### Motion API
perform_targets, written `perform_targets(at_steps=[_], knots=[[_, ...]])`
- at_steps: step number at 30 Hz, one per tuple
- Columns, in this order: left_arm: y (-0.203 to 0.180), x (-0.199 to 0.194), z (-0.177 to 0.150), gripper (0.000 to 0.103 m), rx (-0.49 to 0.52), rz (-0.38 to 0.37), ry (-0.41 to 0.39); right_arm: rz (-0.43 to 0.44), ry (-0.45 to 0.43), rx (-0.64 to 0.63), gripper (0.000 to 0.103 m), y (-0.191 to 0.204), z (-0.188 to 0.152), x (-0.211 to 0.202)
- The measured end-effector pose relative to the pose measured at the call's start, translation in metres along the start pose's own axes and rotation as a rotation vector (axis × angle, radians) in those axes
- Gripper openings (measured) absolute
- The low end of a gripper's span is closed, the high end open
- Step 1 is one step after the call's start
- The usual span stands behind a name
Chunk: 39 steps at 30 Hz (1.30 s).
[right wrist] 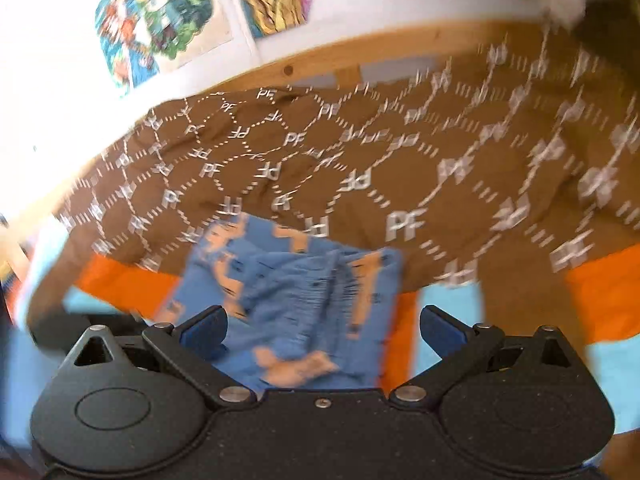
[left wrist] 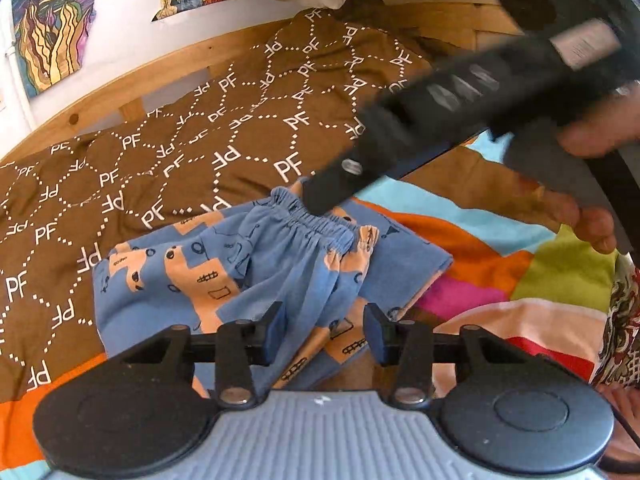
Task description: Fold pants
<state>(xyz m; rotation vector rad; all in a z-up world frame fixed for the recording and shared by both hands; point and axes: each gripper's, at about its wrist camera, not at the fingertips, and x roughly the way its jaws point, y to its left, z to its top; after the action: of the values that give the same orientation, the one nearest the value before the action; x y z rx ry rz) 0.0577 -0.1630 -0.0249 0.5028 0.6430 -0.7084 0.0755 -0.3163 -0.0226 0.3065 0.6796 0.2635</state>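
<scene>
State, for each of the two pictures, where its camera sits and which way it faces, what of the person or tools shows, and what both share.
Left wrist: on the left gripper, looking forward and down at the blue pants on a bedspread; own jaws apart, the right gripper crossing with its tip at the waistband, and a hand.
Right wrist: on the right gripper, facing forward and down, blurred; own jaws wide apart over the pants.
Shared: pants, brown PF blanket, wooden frame, wall posters.
</scene>
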Motion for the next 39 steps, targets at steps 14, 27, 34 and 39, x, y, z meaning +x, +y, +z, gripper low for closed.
perform_targets(at_steps=[14, 27, 34, 39], knots=[[0.023, 0.004, -0.003, 0.020, -0.136, -0.055, 0.004, 0.023, 0.121, 0.177, 0.068, -0.014, 0.022, 0.043], [0.035, 0.001, -0.004, 0.014, -0.185, -0.100, 0.000, -0.054, 0.138, 0.230, 0.027, -0.013, 0.020, 0.058], [0.032, -0.009, 0.001, 0.007, -0.191, -0.086, -0.029, -0.050, 0.079, 0.214, 0.010, -0.004, 0.021, 0.043], [0.030, -0.019, 0.006, 0.006, -0.198, -0.105, -0.049, -0.050, 0.039, 0.189, 0.009, 0.002, 0.026, 0.024]])
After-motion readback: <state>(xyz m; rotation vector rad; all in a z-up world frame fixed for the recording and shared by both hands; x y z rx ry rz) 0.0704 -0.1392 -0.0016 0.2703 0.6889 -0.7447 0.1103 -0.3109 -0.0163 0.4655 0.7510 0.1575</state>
